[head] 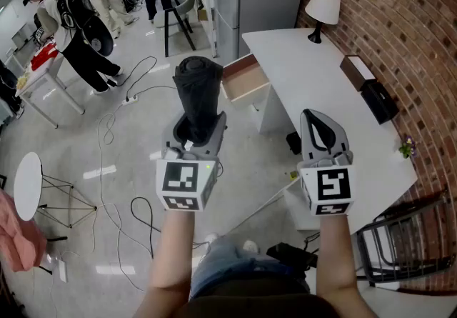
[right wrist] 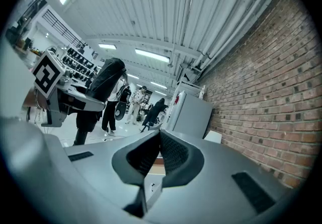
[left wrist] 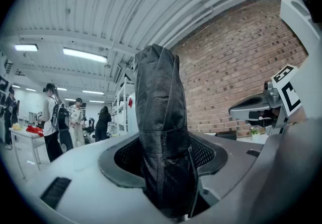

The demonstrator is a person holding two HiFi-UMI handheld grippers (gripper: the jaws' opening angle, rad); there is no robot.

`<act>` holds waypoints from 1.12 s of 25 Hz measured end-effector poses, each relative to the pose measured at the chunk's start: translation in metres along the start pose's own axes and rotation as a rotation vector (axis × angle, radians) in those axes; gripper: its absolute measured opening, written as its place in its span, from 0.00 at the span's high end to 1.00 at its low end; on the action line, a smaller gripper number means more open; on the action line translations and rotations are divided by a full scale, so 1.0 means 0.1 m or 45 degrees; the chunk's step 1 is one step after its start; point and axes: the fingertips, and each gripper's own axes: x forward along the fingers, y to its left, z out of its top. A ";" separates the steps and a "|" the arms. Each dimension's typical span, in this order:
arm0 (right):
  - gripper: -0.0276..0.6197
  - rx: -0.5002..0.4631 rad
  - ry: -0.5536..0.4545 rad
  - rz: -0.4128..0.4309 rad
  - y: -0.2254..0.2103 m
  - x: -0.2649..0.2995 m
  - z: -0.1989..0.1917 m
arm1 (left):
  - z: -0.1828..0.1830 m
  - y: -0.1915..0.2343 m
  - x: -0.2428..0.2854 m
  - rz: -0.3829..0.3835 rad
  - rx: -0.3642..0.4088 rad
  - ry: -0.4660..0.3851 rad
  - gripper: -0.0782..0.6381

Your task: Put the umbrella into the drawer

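Black folded umbrella point(head: 198, 88) sticks out of the left gripper point(head: 194, 127), whose jaws are clamped wide around its lower part. It is held in the air just off the desk's point(head: 314, 81) left edge. Right gripper point(head: 319, 123) has its jaws together and holds nothing. The carrying step seems to be in hand. Next, I judge, the umbrella must go over the open drawer point(head: 245, 81), which juts from that left edge, and be laid in lengthwise. Count: one umbrella, one open drawer, two grippers, one lamp point(head: 322, 9).

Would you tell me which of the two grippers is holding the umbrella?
The left gripper, clamped on the black umbrella; the right gripper is shut and empty.
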 end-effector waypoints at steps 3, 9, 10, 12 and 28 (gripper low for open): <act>0.96 0.004 -0.009 -0.009 -0.08 -0.12 -0.04 | 0.02 -0.14 -0.04 0.006 0.034 -0.007 0.55; 0.96 0.027 -0.008 -0.004 -0.20 -0.37 -0.12 | 0.06 -0.34 -0.18 0.040 0.043 -0.009 0.55; 0.96 0.027 -0.012 -0.008 -0.23 -0.40 -0.13 | 0.07 -0.35 -0.19 0.044 0.047 -0.010 0.55; 0.96 0.029 -0.018 -0.012 -0.28 -0.42 -0.13 | 0.10 -0.35 -0.19 0.052 0.049 -0.013 0.55; 0.96 0.042 0.037 -0.067 -0.61 0.44 -0.40 | -0.09 0.18 0.77 0.053 0.023 0.001 0.55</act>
